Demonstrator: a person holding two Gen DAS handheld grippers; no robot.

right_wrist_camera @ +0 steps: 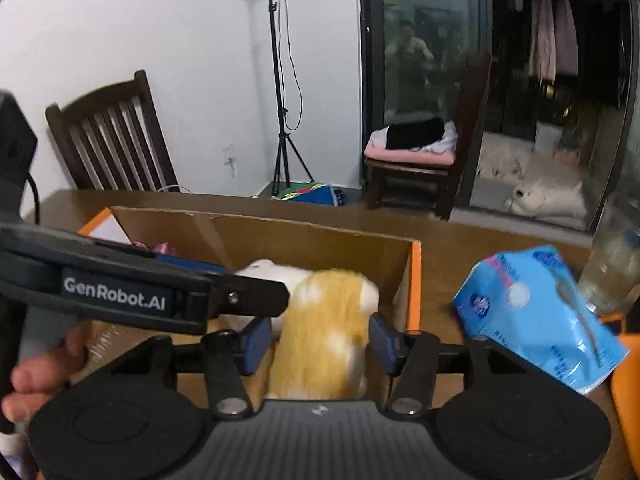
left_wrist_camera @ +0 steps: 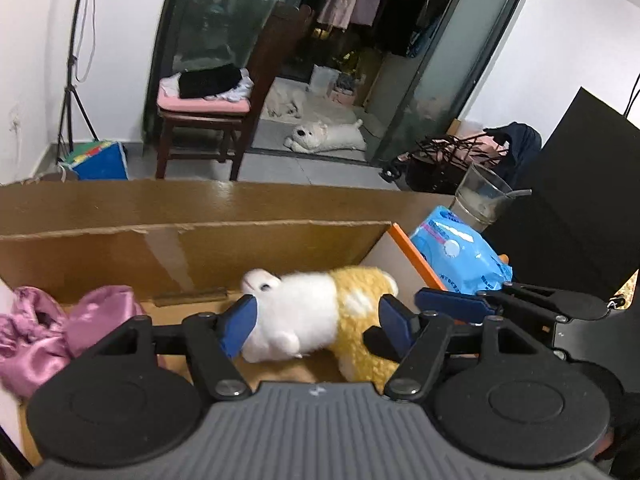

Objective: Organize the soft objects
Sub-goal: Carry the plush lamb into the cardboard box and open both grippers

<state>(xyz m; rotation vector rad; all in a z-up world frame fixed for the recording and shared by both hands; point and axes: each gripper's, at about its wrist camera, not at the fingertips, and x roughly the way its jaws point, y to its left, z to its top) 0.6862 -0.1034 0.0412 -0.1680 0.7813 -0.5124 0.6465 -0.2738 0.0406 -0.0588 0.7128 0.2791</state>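
1. Left wrist view: the left tool (left_wrist_camera: 316,322) straddles the plush toy (left_wrist_camera: 312,314) at lower centre, over the open cardboard box (left_wrist_camera: 192,248). Its blue pads look spread, the left one brushing the white head, the right one just clear of the yellow body; I judge this a release into the box. A pink satin cloth (left_wrist_camera: 48,332) already lies inside at lower left.
2. Right wrist view: the right tool (right_wrist_camera: 316,344) flanks the toy's yellow end, blurred, with small gaps beside both pads, so it is spread too. A blue packet (right_wrist_camera: 536,320) waits on the bench (right_wrist_camera: 480,240) at right, outside the box.
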